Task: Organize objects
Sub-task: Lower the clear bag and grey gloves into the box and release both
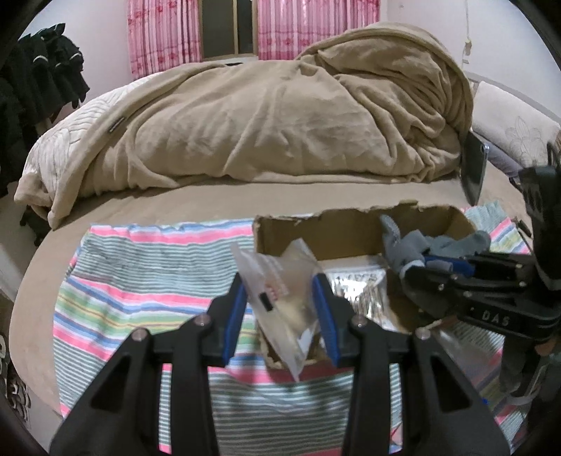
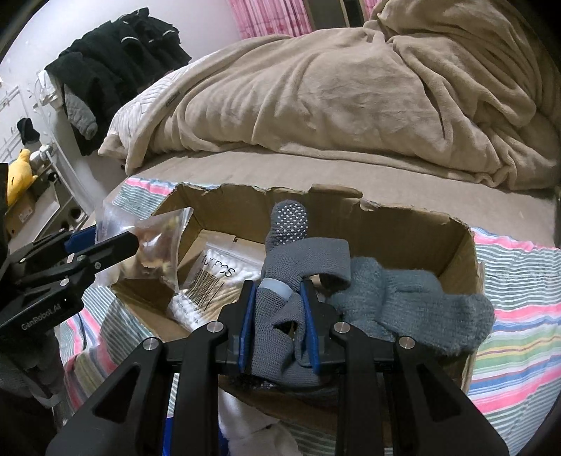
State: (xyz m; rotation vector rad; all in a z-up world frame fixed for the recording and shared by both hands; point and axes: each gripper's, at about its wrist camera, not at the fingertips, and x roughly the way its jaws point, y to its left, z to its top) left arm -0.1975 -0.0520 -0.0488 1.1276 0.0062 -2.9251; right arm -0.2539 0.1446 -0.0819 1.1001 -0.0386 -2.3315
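while each tool (image 1: pixel 280 294) (image 2: pixel 277 308) clamps its load, both hang over the torn box rim (image 2: pixel 266 191).

Blanket-heaped bed (image 1: pixel 266 119), pink curtains (image 1: pixel 164 31)
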